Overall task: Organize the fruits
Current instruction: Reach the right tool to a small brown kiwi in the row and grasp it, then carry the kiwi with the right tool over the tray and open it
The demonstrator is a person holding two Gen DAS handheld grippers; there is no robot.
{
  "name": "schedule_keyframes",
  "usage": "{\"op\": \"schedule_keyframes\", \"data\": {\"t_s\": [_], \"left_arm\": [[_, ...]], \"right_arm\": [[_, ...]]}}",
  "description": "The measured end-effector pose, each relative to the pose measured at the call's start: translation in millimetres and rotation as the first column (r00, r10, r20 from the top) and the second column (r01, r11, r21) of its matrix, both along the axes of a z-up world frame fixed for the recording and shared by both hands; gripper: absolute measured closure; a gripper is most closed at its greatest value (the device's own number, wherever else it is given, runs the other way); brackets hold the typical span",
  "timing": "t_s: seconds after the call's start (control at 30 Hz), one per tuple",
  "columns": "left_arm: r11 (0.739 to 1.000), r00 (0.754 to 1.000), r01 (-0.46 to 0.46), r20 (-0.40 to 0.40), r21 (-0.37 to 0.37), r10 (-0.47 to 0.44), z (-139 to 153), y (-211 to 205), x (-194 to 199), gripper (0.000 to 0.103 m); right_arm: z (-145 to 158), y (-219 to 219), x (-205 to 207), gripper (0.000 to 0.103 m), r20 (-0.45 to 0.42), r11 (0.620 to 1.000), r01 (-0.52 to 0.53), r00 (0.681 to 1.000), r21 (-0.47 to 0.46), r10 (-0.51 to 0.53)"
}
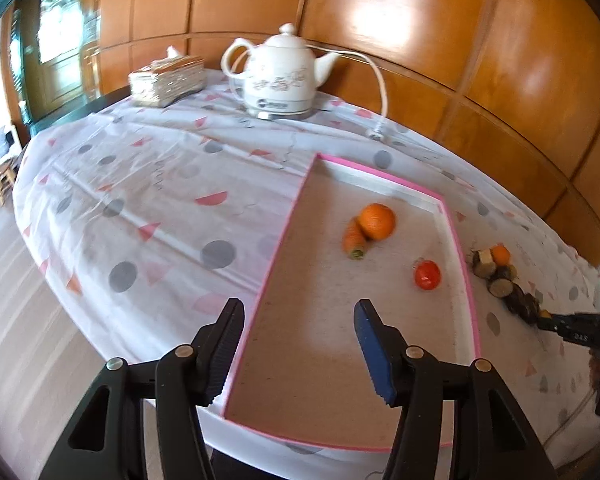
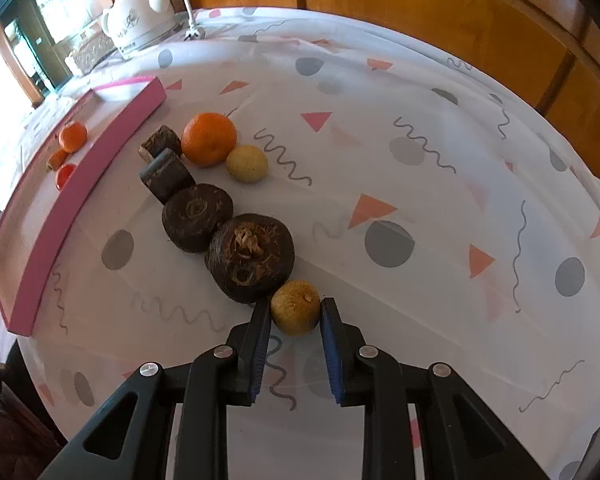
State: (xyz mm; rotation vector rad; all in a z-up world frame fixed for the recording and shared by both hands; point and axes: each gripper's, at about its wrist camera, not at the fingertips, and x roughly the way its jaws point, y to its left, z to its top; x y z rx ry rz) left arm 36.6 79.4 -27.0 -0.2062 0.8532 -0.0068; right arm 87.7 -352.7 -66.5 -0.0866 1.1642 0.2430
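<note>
Hovering over the near end of the pink-rimmed tray [image 1: 458, 256], the left gripper [image 1: 298, 320] has its ribbed black and blue pads spread wide with nothing between them. Ahead of it, on the tray's pale speckled floor, a round glossy orange [image 1: 376, 221] touches a stubby carrot piece [image 1: 354, 240], and a small shiny tomato [image 1: 427, 275] sits apart nearer the right rim. Outside that rim, on the thin wrinkled tablecloth [image 1: 140, 184] printed with grey dots and pink triangles, a row of produce runs toward the right gripper [image 2: 294, 308]. That gripper's fingertips bracket a small, dull yellow-brown round fruit [image 2: 294, 306], the pads against its sides or very nearly so; whether they truly pinch it cannot be told. Just beyond the left pad lies a large dark, rough-skinned root [image 2: 250, 258] with a fibrous tan crown, touching a second dark root [image 2: 196, 216]. Farther on sit two dark cut cylinders [image 2: 166, 176], a second orange [image 2: 209, 139] and a pale yellow ball-shaped fruit [image 2: 247, 163]. A white ceramic kettle [image 1: 282, 74] stands at the table's far edge.
</note>
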Motion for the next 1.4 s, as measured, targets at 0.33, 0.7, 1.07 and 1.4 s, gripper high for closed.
{"op": "schedule_keyframes", "data": {"t_s": [0.33, 0.7, 1.07, 1.4], "left_arm": [[0.996, 0.997, -0.08, -0.004, -0.041, 0.08, -1.9, 24.3, -5.4, 0.042], [0.993, 0.994, -0.104, 0.026, -0.055, 0.106, 3.9, 31.7, -10.6, 0.041], [0.99, 0.986, -0.131, 0.095, -0.041, 0.135, 15.8, 39.3, -22.5, 0.039], [0.989, 0.984, -0.135, 0.106, -0.053, 0.14, 16.6, 44.0, -25.4, 0.038]], "right_arm": [[28.1, -8.5, -11.2, 0.078, 0.067, 0.995, 0.055, 0.996, 0.086, -0.061], [57.0, 93.9, -15.6, 0.078, 0.133, 0.978, -0.159, 0.981, 0.138, 0.141], [36.6, 225.4, -5.6, 0.078, 0.117, 0.915, -0.371, 0.927, 0.16, 0.356], [14.1, 262.2, 21.2, 0.078, 0.076, 0.936, -0.329, 0.944, 0.122, 0.322]]}}
